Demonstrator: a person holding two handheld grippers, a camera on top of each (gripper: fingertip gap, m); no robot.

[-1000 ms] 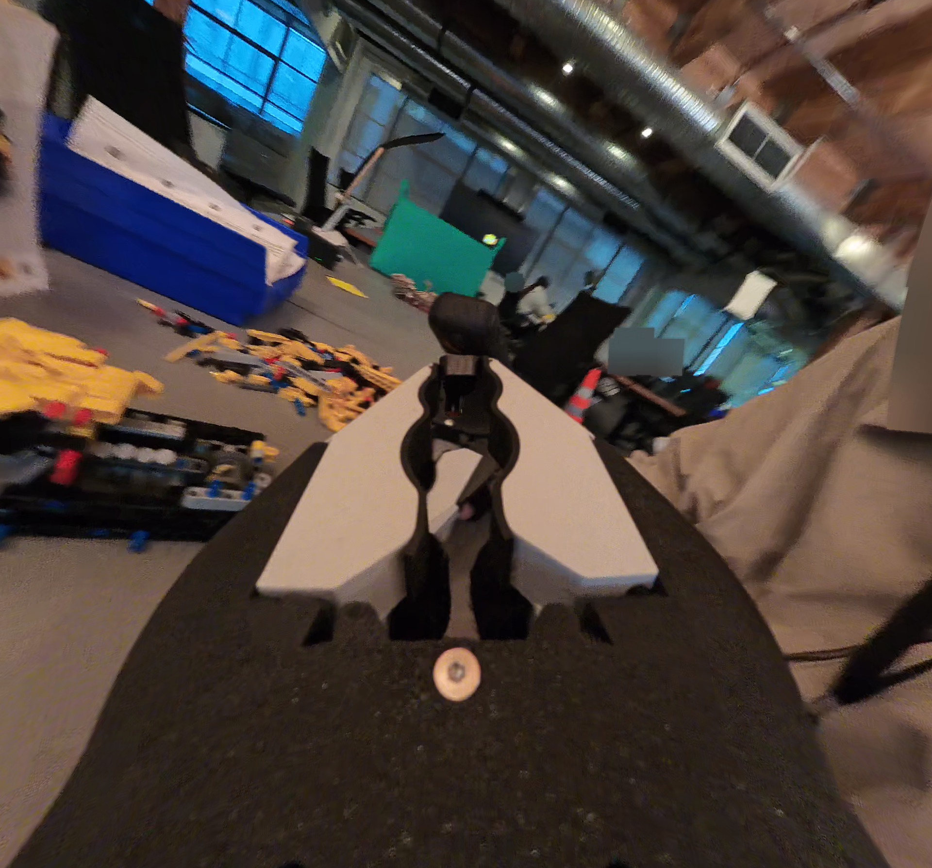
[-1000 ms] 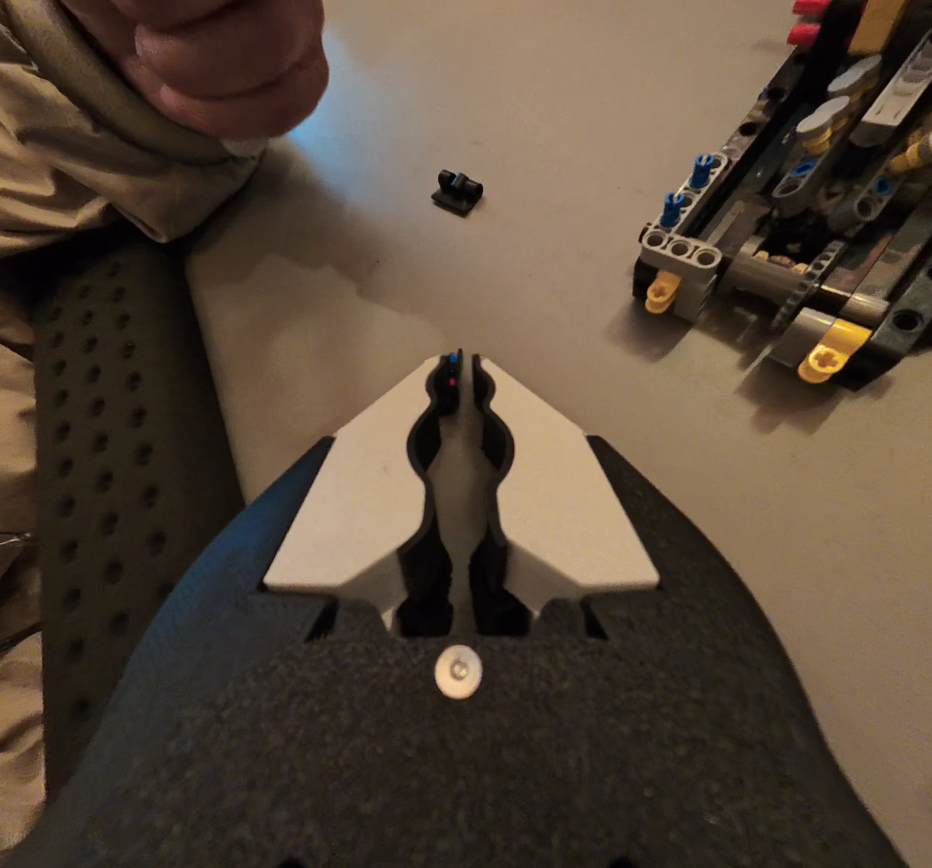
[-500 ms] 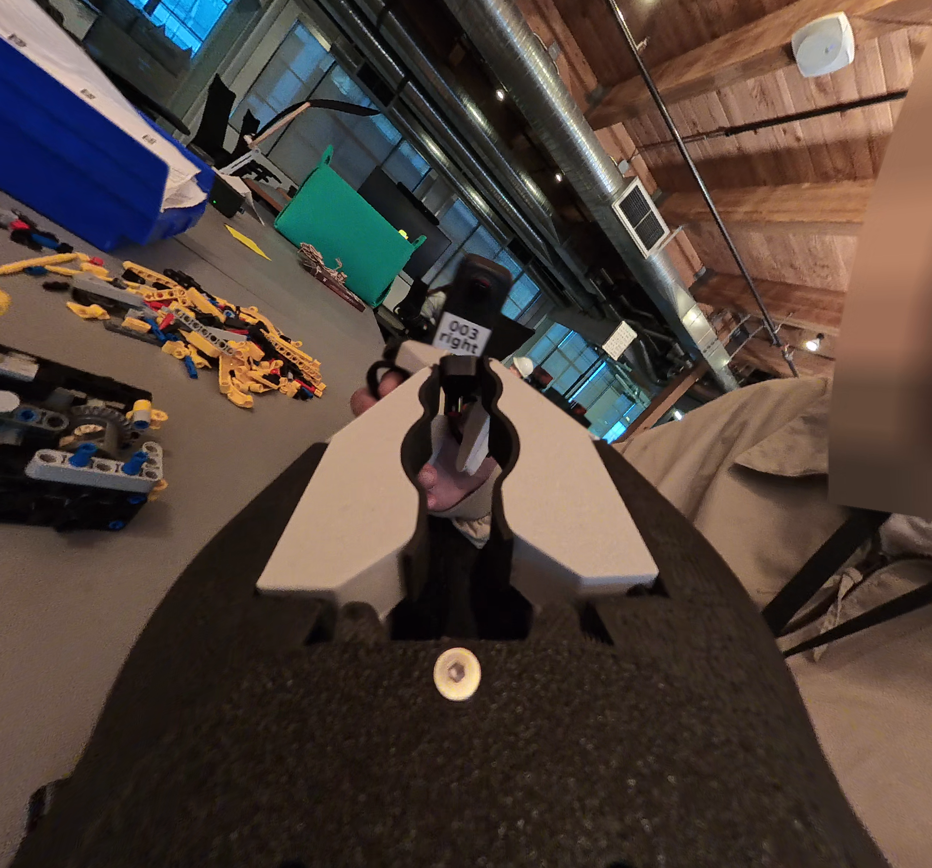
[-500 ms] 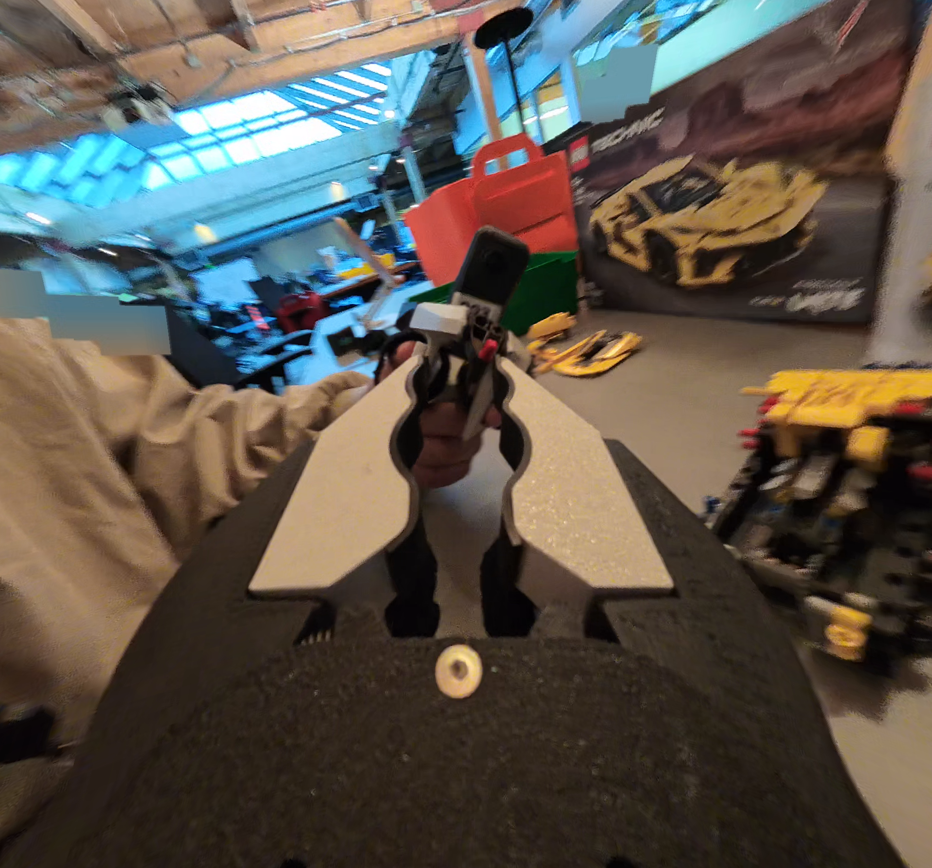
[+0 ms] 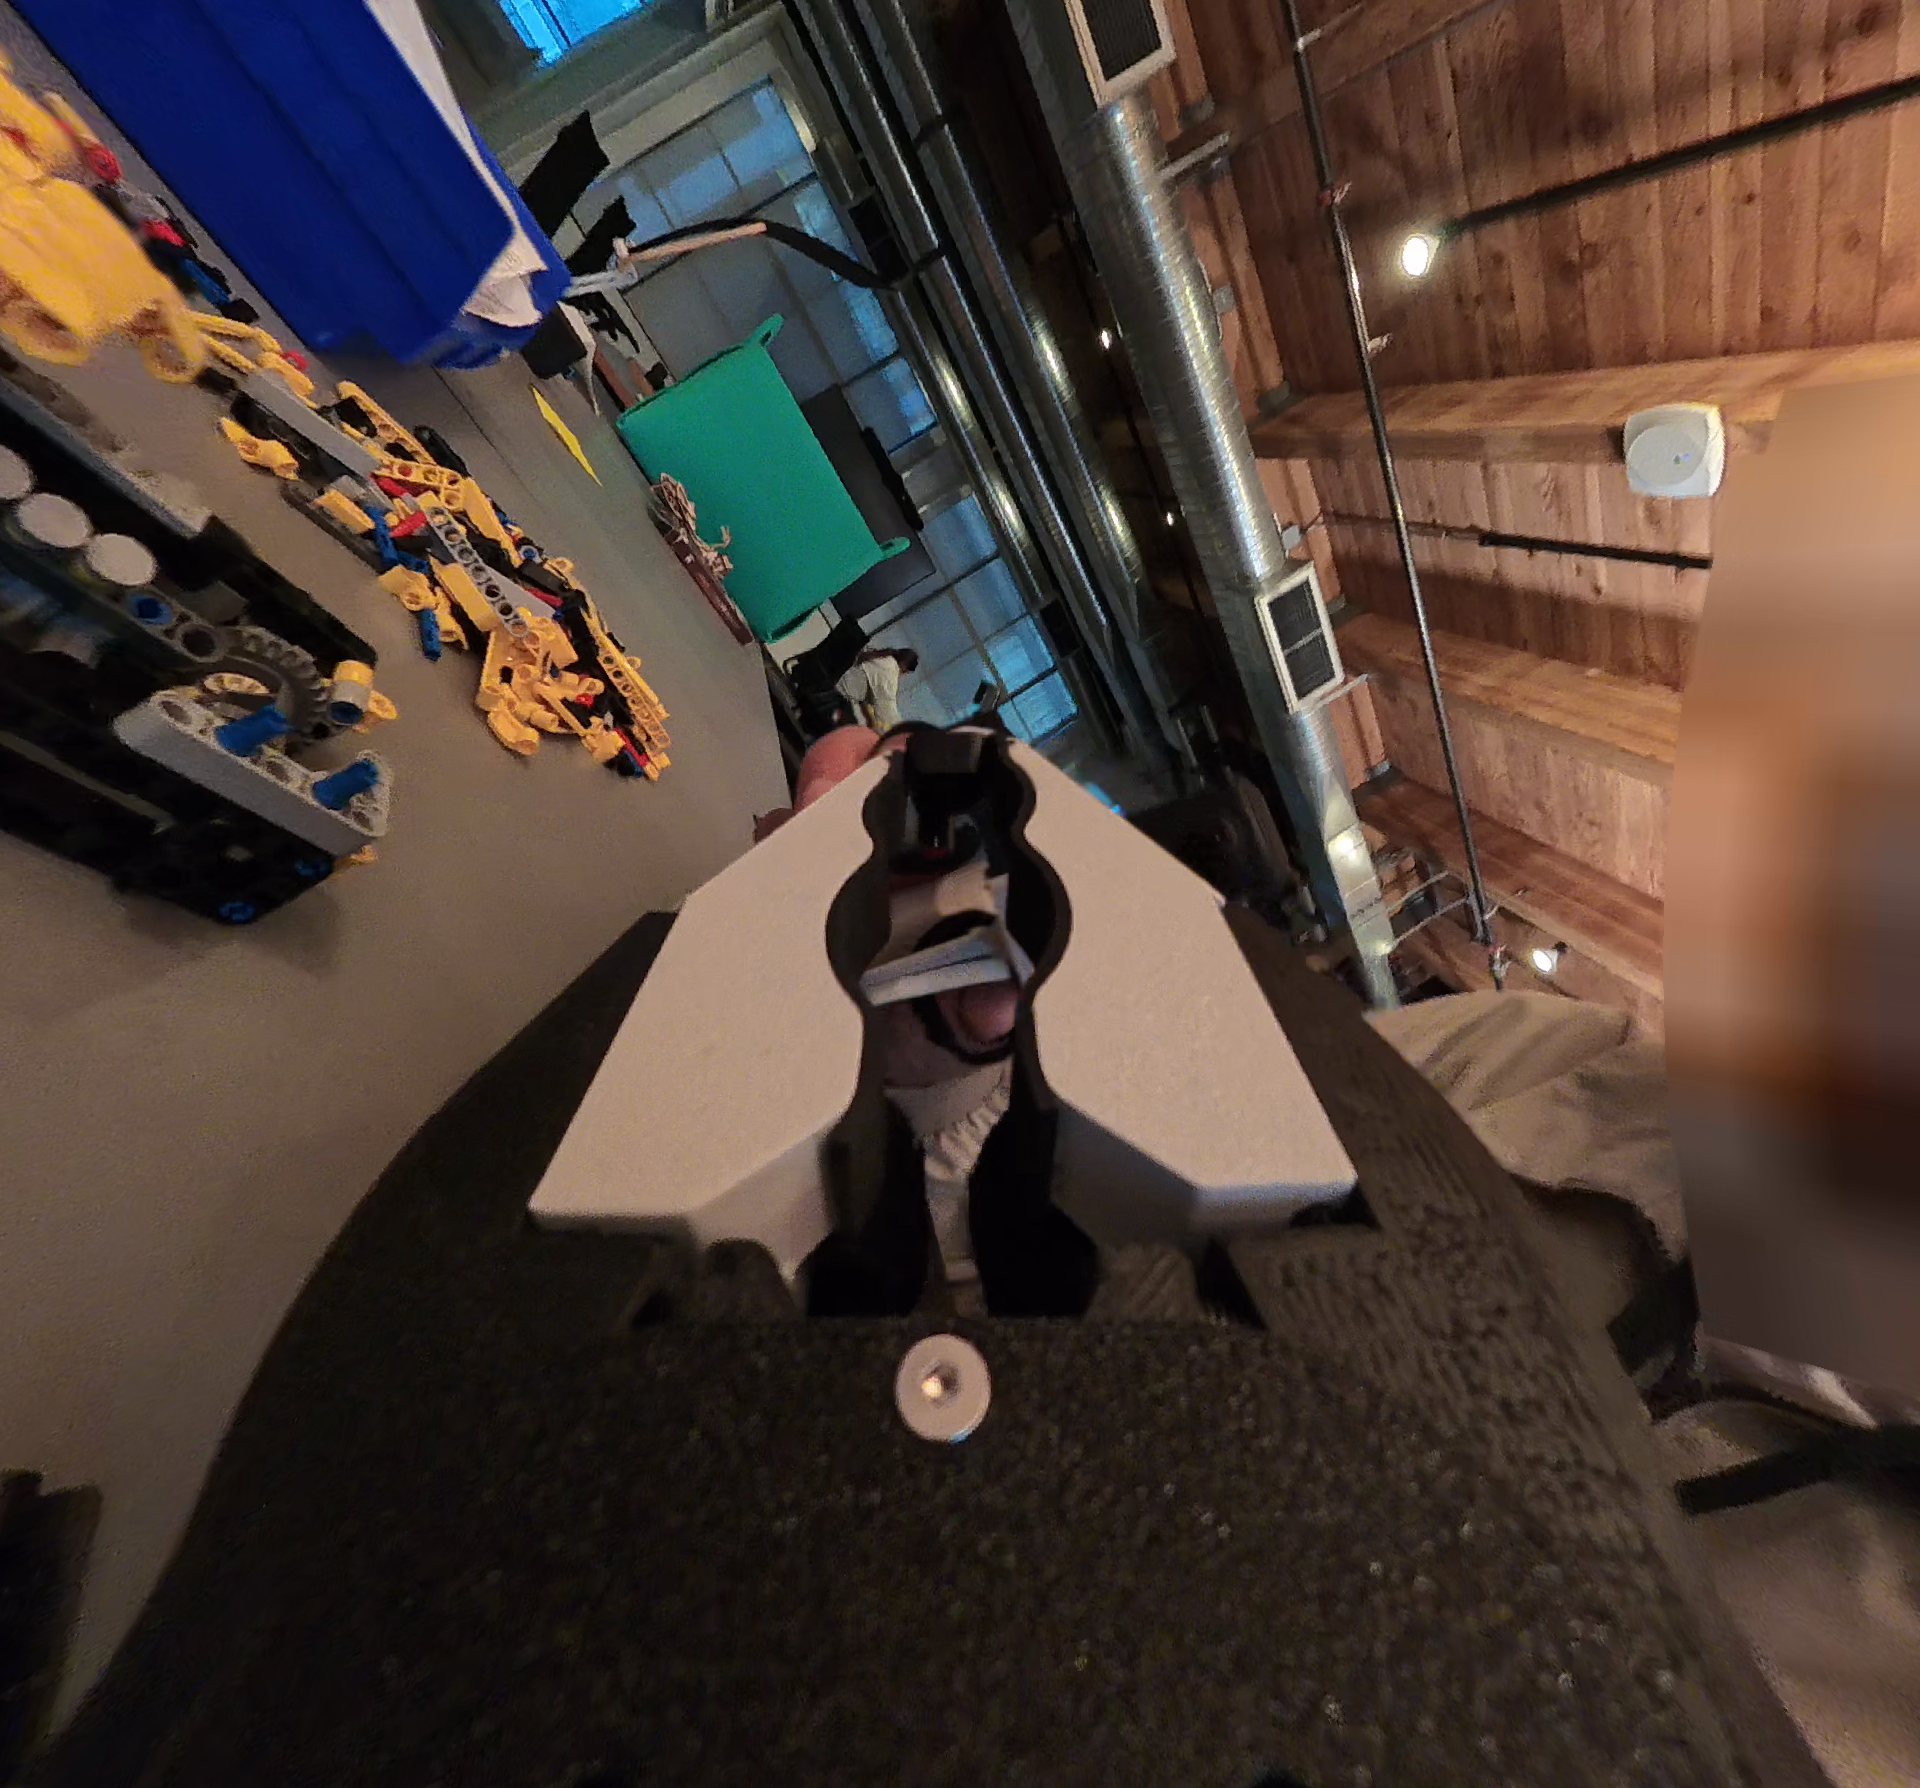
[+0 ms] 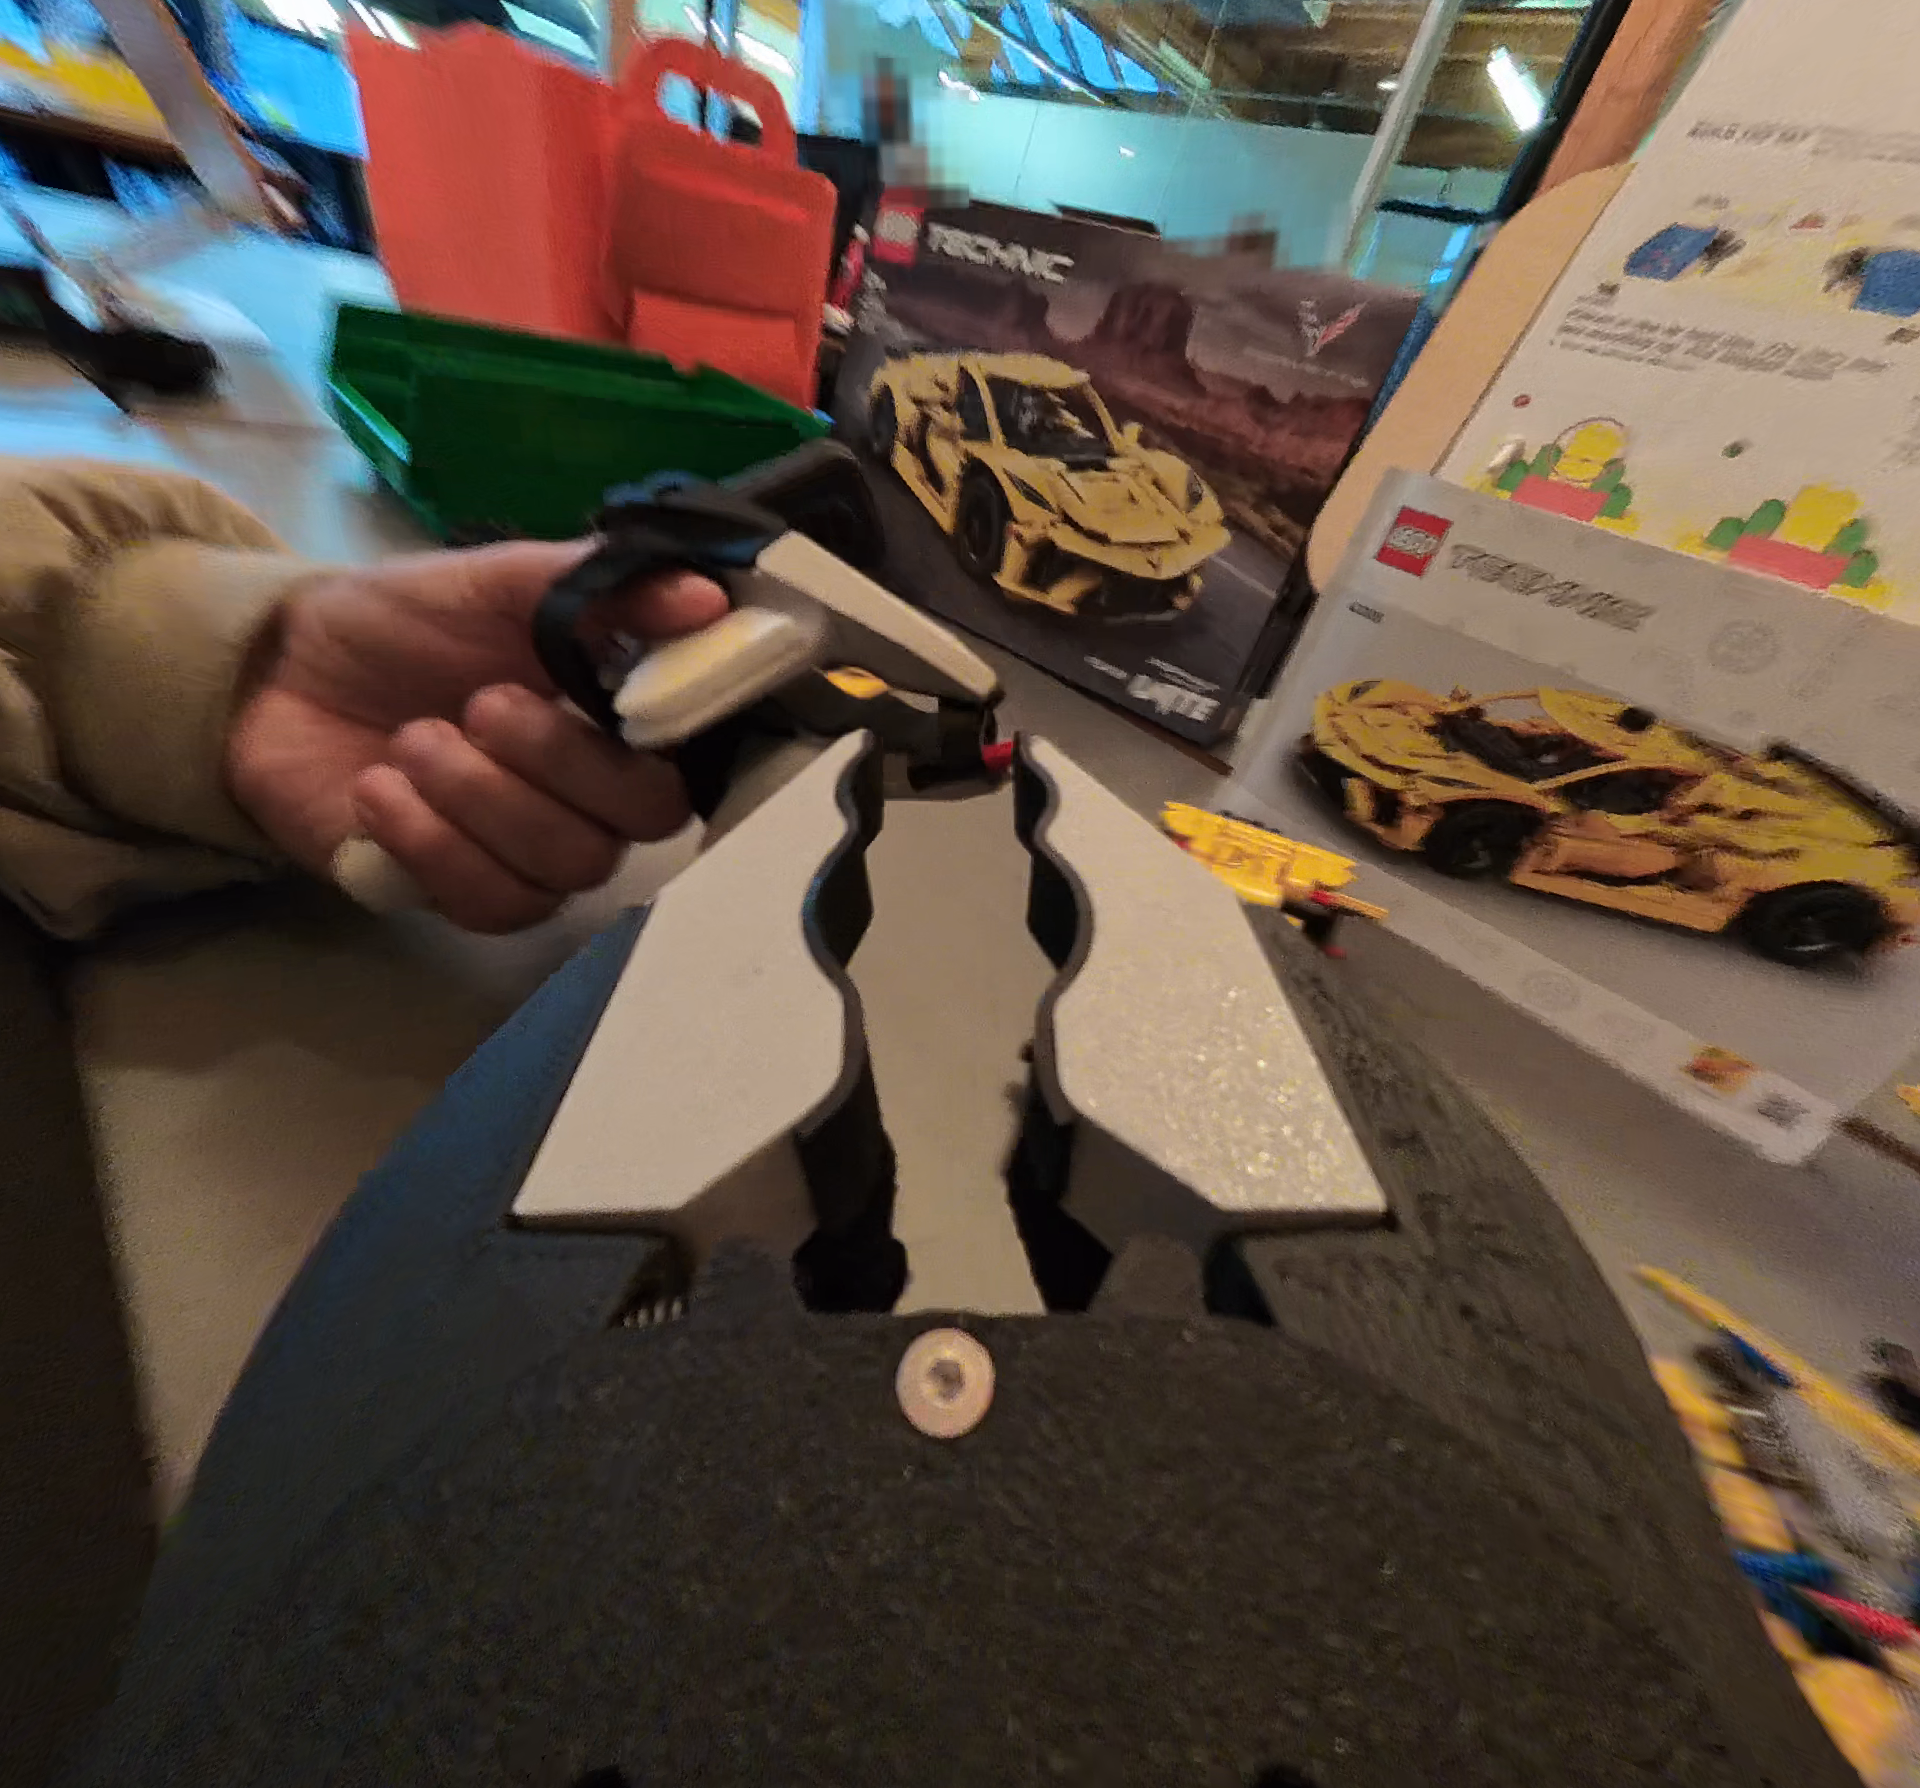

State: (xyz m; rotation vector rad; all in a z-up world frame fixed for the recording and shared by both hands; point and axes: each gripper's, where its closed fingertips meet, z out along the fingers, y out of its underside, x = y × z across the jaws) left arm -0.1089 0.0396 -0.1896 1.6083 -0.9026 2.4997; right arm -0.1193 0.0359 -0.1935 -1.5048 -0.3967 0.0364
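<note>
Two grippers face each other tip to tip, raised off the grey tabletop (image 5: 312, 1063). The left gripper (image 5: 951, 777) has its jaws clamped on a small black piece (image 5: 940, 808) with a red end, pinched at the very tips, which seems to leave the red end exposed. The right gripper (image 6: 943, 762) has its jaws apart, with the piece just at their gap; a hand (image 6: 436, 699) steadies the left one. Toward the tabletop's left edge lie a half-built model (image 5: 177, 699) and loose yellow parts (image 5: 540, 637); a car box (image 6: 1091, 450) and a booklet (image 6: 1558, 803) stand at the far edge.
</note>
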